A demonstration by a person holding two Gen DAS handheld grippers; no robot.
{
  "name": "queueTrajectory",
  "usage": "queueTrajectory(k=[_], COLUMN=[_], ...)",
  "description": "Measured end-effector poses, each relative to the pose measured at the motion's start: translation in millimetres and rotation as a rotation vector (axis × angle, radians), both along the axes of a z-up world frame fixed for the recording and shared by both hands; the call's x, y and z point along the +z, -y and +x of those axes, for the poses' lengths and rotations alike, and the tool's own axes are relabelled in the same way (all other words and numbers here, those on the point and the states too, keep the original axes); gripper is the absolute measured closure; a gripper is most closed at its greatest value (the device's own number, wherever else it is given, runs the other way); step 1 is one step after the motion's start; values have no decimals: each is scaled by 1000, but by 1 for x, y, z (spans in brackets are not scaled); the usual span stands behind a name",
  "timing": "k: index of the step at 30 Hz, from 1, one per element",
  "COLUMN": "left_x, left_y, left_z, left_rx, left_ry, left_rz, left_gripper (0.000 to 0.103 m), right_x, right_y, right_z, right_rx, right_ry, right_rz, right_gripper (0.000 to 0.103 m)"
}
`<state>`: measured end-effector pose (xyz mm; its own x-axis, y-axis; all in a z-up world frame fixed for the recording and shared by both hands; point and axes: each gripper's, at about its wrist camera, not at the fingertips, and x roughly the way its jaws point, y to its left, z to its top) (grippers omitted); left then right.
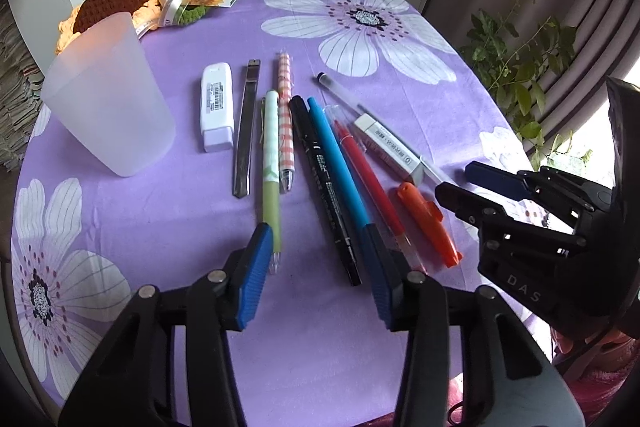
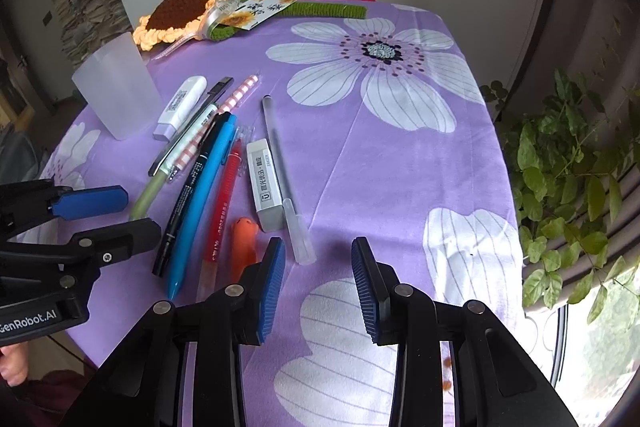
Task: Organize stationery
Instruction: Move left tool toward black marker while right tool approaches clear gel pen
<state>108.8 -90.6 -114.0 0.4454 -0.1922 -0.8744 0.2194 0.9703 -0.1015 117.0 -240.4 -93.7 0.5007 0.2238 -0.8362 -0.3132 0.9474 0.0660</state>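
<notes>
Stationery, one lot, laid in a loose fan on a purple flowered tablecloth [image 1: 192, 227], centre of both views. Left gripper [image 1: 316, 267], lower centre of the left wrist view: jaws apart, clamped on nothing; the near tip of the black marker [image 1: 324, 187] lies in the gap between the pads, the green pen [image 1: 271, 183] passing behind the left pad and the blue pen [image 1: 340, 171] behind the right pad; contact with either cannot be told. Right gripper [image 2: 319, 279], lower centre of the right wrist view: jaws apart over bare cloth, nothing between them; orange cap [image 2: 244, 243] and clear pen [image 2: 286, 187] just beyond its left finger. Further items toward the upper left: white correction tape [image 1: 216, 107], grey utility knife [image 1: 246, 131], checked pink pen [image 1: 286, 115], red pen [image 1: 368, 171], white eraser [image 1: 386, 143]. Frosted plastic cup [image 1: 108, 99], upright, left of the row and apart from it. Near tips of the blue and red pens hidden behind the left gripper's right finger; eraser lettering too small to read.
</notes>
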Motion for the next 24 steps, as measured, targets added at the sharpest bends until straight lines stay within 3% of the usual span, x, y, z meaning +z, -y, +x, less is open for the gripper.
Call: queueTrajectory(k=[2, 3, 4, 11, 21, 23, 24], left_x=[-3, -4, -4, -4, -7, -7, -7], left_y=[1, 1, 1, -2, 17, 18, 17], left_z=[1, 2, 2, 2, 7, 7, 8], left_rx=[-2, -2, -1, 6, -41, -50, -52], left_ry=[-5, -7, 4, 17, 26, 33, 30], left_rz=[8, 14, 22, 29, 51, 51, 45], left_gripper=[63, 64, 65, 74, 70, 73, 80], right_x=[-3, -3, -2, -1, 0, 0, 0], right_y=[-4, -6, -6, 12, 8, 9, 10], right_z=[2, 2, 2, -6, -27, -30, -30], right_rx=[4, 6, 5, -40, -18, -23, -28], right_ry=[9, 10, 8, -13, -24, -23, -23], right_rz=[-29, -45, -53, -44, -50, -48, -47], right_gripper=[73, 88, 89, 89, 89, 89, 89])
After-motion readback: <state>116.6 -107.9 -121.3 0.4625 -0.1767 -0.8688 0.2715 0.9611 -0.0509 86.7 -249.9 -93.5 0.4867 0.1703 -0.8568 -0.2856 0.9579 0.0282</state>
